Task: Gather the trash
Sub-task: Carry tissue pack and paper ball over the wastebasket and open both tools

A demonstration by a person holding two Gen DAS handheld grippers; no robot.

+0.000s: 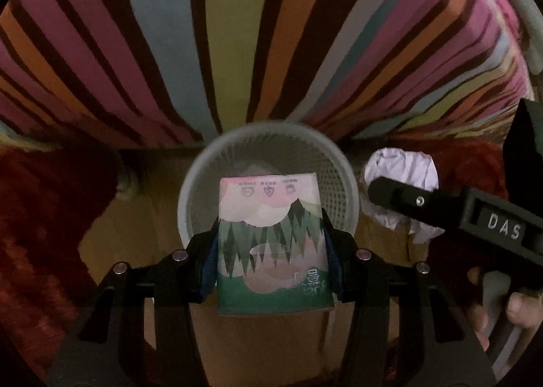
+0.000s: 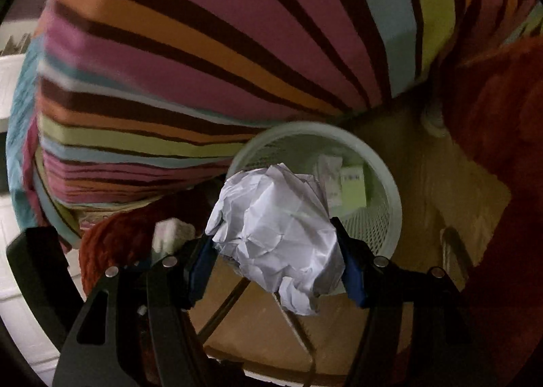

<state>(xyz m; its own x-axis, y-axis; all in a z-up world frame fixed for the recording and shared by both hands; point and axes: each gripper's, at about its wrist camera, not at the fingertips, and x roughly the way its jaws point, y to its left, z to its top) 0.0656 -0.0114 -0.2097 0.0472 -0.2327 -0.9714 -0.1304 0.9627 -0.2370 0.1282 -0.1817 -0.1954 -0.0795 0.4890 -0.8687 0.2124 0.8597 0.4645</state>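
Left tongs clamped on a printed packet, green below, pink and white above, pinched by its two side edges between blue pads. Packet hangs over the mouth of a pale mesh wastebasket. Right tongs closed on a crumpled ball of white paper, held at the basket's near rim, partly over the opening.

Basket contents, right wrist view: a few pale paper scraps or cartons against the far inner wall; print unreadable. From the left wrist view the packet blocks most of the interior.

Right tongs' body enters the left view from the right edge, lettering "DAS" on it, fingers of the holding hand partly cut off by the frame.

Surroundings: striped bedding in pink, orange, blue, yellow and brown fills the background behind the basket. Red shaggy fabric on both sides. Brown cardboard-like floor beneath. Small white object beside the red fabric, blurred, unidentifiable.
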